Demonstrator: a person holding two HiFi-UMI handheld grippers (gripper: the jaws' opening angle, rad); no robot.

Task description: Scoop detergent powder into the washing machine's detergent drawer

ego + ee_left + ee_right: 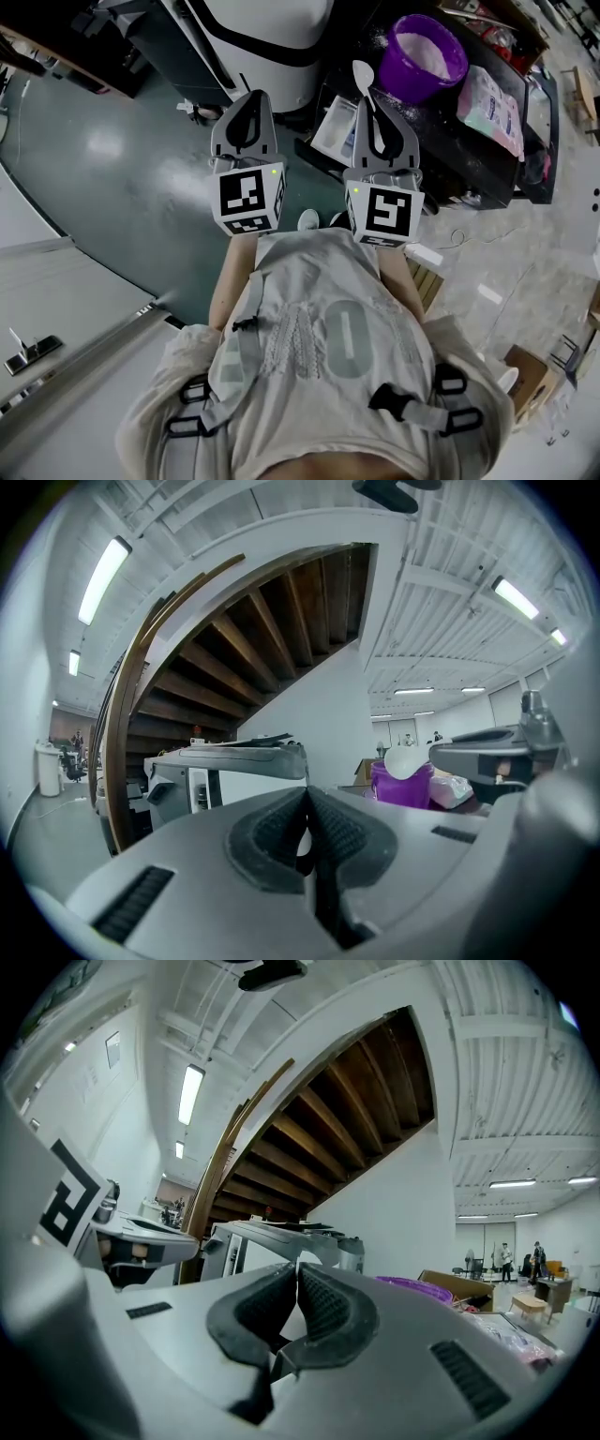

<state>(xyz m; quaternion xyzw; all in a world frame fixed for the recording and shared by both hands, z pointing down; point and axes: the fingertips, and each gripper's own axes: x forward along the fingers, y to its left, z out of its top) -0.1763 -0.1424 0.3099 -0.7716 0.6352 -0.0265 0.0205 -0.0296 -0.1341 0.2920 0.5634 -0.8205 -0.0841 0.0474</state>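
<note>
In the head view a purple bucket [427, 54] of white powder stands on a dark table [469, 159]. The white washing machine [267, 37] is at the top, with a pale rectangular tray [333, 129], likely its drawer, between it and the table. My right gripper [373, 98] is shut on the handle of a white spoon [363, 75], whose bowl points toward the bucket. My left gripper [251, 97] hangs beside it, shut, holding nothing. In the left gripper view the pads [281, 832] meet, with the spoon [403, 761] before the bucket [401, 785]. In the right gripper view the jaws [296, 1274] are closed.
Pink and white packets [492, 108] lie on the table right of the bucket. The green floor [112, 159] spreads to the left. A cardboard box [525, 375] and a cable [469, 234] lie on the pale floor at right. A wooden staircase [244, 630] rises behind the machine.
</note>
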